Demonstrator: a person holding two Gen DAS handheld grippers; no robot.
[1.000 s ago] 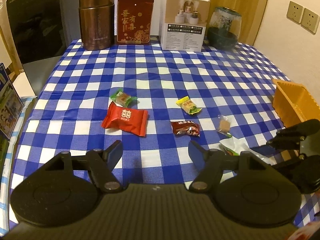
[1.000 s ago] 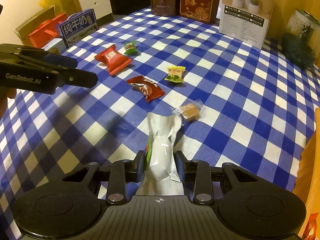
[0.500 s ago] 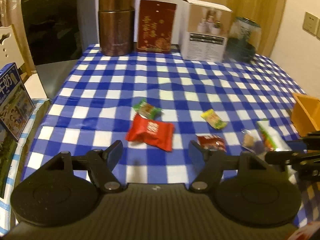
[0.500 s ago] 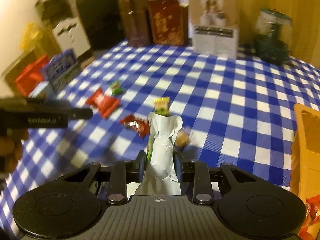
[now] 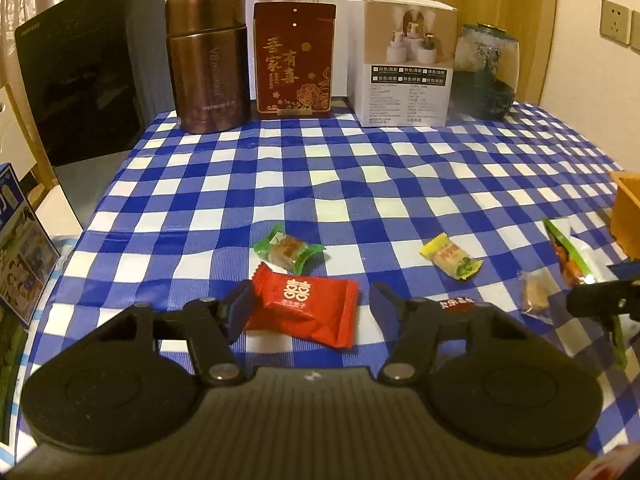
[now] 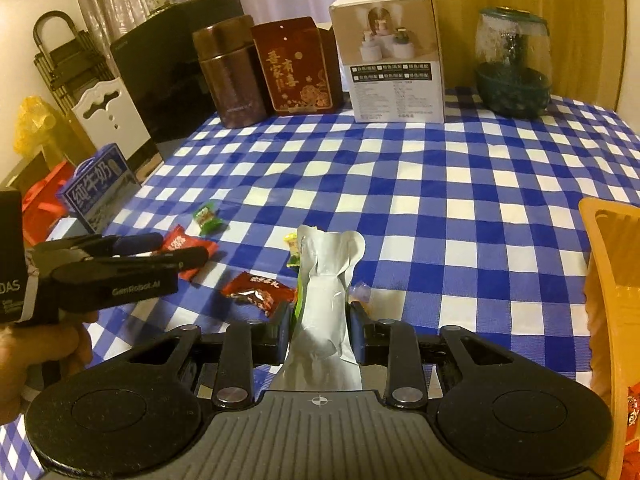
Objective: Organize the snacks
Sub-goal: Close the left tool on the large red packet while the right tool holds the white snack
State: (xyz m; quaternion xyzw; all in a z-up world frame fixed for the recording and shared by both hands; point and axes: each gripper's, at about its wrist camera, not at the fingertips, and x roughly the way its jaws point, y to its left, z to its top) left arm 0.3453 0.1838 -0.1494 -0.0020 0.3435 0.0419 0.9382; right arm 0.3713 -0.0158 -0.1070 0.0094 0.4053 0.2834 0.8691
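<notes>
- Snacks, loose: five small wrapped pieces lie on the checked table (image 5: 360,168), in a loose row near its front edge.
- Red packet (image 5: 306,307): flat, square, white double-happiness mark; nearest the front edge, lying between the spread fingers of the left tool (image 5: 312,308), which is open and grips nothing.
- Green-wrapped candy (image 5: 289,249): twisted ends, brownish centre; just behind the red packet.
- Yellow-wrapped candy (image 5: 451,255): green and yellow ends; toward the right side of the table.
- Dark red packet (image 6: 258,294): glossy, crumpled; partly hidden in the left view by that tool's finger.
- Clear-wrapped brown sweet (image 5: 535,295): small and pale, near the right edge.
- Long pouch (image 6: 326,300): silver back, green and orange print on its face; clamped between the closed fingers of the right tool (image 6: 320,330), seemingly lifted off the table.
- Orange basket (image 6: 604,280): at the right edge of the table; something red shows low in it, too cropped to name.
- Progress, judged: early. One pouch in hand and not yet in the basket; five pieces left on the table.
- Back edge, not part of the sorting: brown canister (image 5: 208,60), red gift box (image 5: 294,58), white carton (image 5: 402,62), glass jar (image 5: 486,70).
</notes>
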